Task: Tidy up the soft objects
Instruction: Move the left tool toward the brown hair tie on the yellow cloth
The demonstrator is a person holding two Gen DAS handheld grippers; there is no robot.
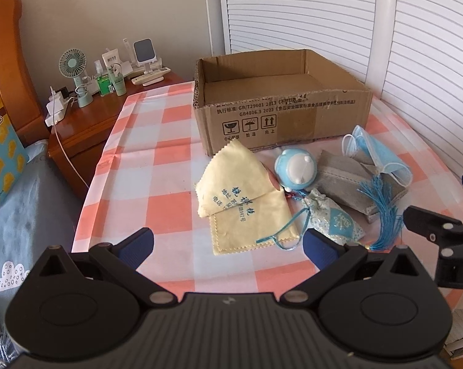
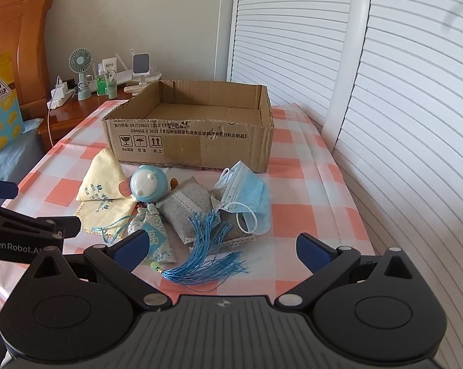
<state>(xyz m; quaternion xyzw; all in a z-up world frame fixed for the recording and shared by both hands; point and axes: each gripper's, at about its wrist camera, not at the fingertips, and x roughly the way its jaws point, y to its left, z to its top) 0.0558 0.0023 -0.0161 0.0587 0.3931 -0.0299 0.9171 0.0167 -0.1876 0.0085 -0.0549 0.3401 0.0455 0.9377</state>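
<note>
A pink-and-white checked tablecloth (image 1: 157, 166) is being spread over the table. On a wooden nightstand (image 1: 87, 123) beside it, a small green fan (image 1: 73, 64), bottles (image 1: 103, 83) and a white charger (image 1: 56, 107) are being kept. White louvred doors (image 2: 415, 107) are being seen behind

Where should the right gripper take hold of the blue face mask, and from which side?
Best at the mask's bunched upper fold, coming from above. It lies crumpled on the grey pouches, raised off the cloth, so a top pinch probably catches fabric; the thin ear loops look too slack. The right gripper is open.
</note>
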